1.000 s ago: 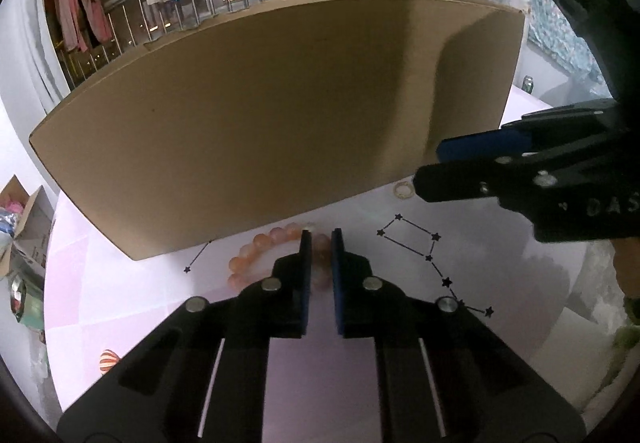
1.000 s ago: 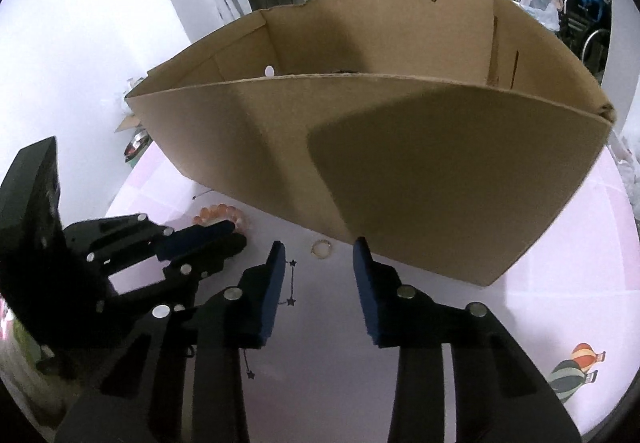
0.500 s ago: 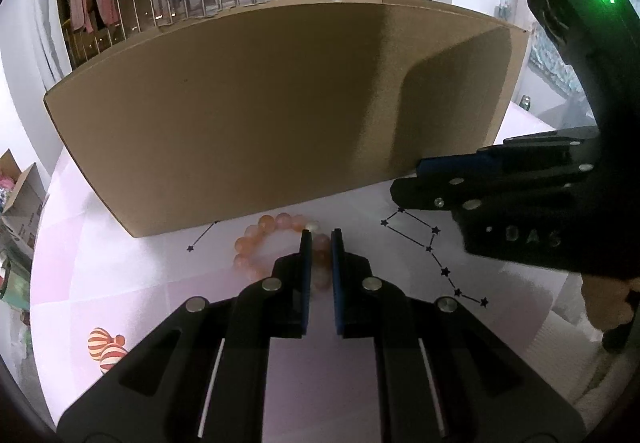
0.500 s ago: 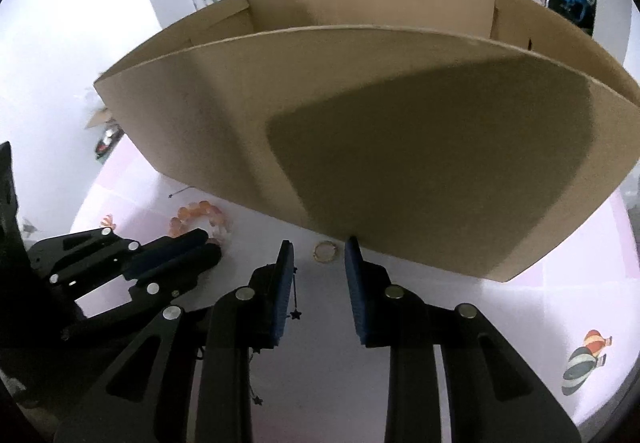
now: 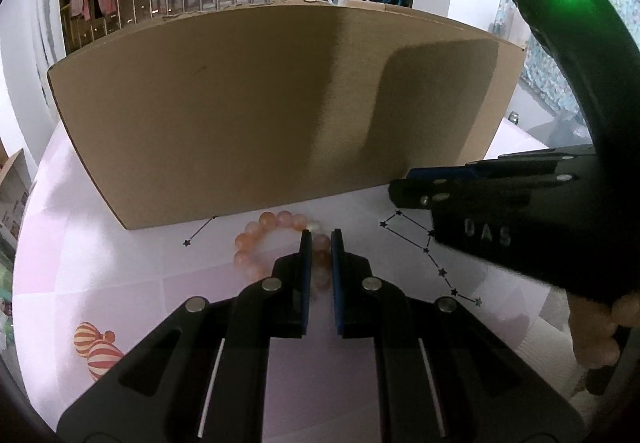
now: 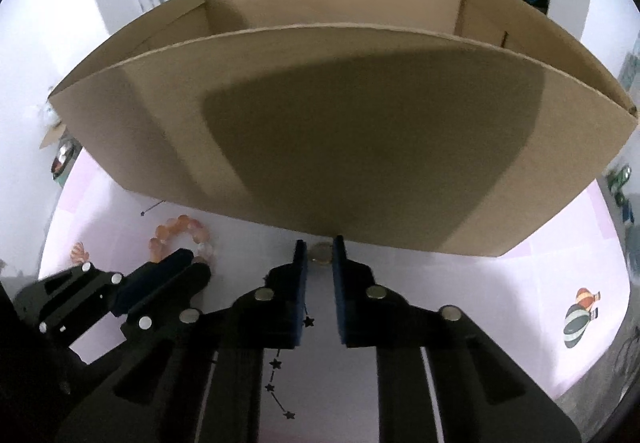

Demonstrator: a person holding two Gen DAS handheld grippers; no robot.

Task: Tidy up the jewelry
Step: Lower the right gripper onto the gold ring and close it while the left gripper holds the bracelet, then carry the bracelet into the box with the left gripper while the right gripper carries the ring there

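Up front, a box [image 6: 344, 131] of plain brown cardboard fills most of both views — matte, flat-walled, open at the top, with a ragged torn edge along its far rim. It stands on a table [image 6: 500, 307] covered in a smooth pale pink sheet printed with thin black star-and-line patterns and small striped balloon figures.

Next in size, the left gripper [image 5: 319, 243] and right gripper [image 6: 320, 249] are hard black plastic with round metal studs and flat blue pads.

A bracelet [image 5: 276, 239] of round, glossy peach-pink beads, with one pale whitish bead, lies in a loop on the sheet just in front of the box's lower edge. The left gripper's jaws are clamped on the loop's near right side, a bead pinched between the pads.

Smallest, a ring [image 6: 321, 254] — a thin pale gold band — lies flat on the sheet close to the box's base. It sits between the right gripper's tips, whose jaws are closing around it; whether the pads press it yet I cannot tell.
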